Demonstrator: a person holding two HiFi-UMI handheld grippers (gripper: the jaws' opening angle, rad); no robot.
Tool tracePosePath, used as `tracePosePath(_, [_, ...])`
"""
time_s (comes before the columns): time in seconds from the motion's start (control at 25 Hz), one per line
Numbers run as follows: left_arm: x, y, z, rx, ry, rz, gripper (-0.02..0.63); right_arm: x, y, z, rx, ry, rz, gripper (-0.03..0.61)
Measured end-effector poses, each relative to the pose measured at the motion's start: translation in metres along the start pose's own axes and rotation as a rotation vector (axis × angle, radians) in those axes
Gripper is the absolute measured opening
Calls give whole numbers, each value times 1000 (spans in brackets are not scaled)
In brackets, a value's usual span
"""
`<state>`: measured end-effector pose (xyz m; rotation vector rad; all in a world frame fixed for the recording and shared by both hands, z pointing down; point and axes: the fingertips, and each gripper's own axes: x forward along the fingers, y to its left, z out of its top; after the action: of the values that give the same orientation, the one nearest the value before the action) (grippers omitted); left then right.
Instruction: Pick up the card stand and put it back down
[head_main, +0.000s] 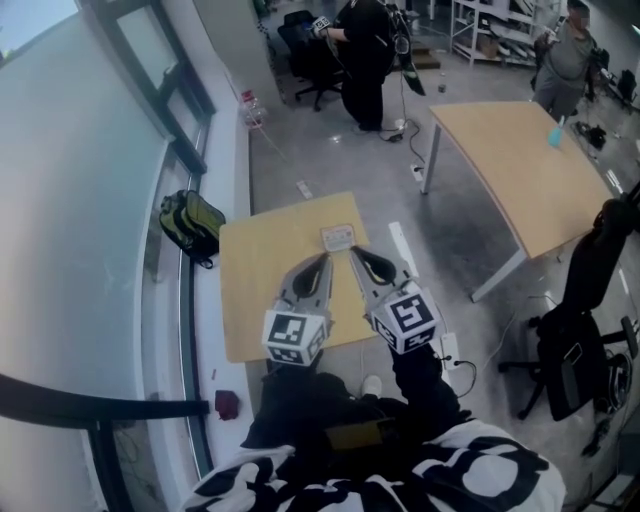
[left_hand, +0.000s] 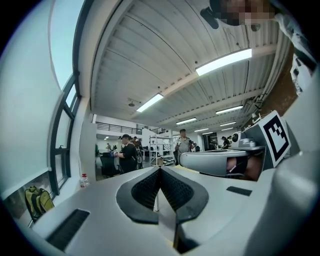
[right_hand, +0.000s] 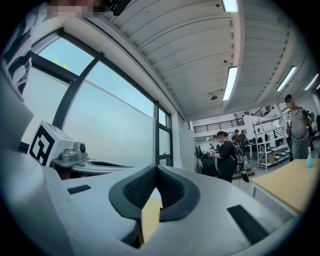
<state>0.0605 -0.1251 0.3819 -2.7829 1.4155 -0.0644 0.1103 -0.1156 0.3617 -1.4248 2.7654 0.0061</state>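
Observation:
The card stand is a small pale upright card near the far edge of the small wooden table. My left gripper and right gripper lie side by side over the table, held level, their tips converging just short of the stand and apart from it. Both are shut with nothing between the pads. In the left gripper view the dark pads meet at the tip of the left gripper, and the right gripper's body shows beside it. In the right gripper view the right gripper is likewise shut.
A green and yellow backpack lies on the floor by the window, left of the table. A larger wooden table stands to the right, with a black office chair nearer. People stand at the back. A bottle sits by the window.

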Motion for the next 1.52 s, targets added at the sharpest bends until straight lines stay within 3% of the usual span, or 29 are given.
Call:
tracePosePath(0.4, [19,20,-42,-20,75,-37,6,28,-12,-27,23,49,6,21])
tracePosePath(0.6, [29,27,-67,-11,94,-81,6,40,-13,-63,66,100,36,23])
tracePosePath(0.72, [35,35,-90,-15,125,-103,6,44,-16,-87,23,117,77,23])
tracePosePath(1.0, [38,57,-137,-66,186,-147,6,52,-25,-127,47,234,19,21])
tracePosePath(1.52, [26,132,-234,-128,334,-122,26,69,-37,-206,98,382,14,23])
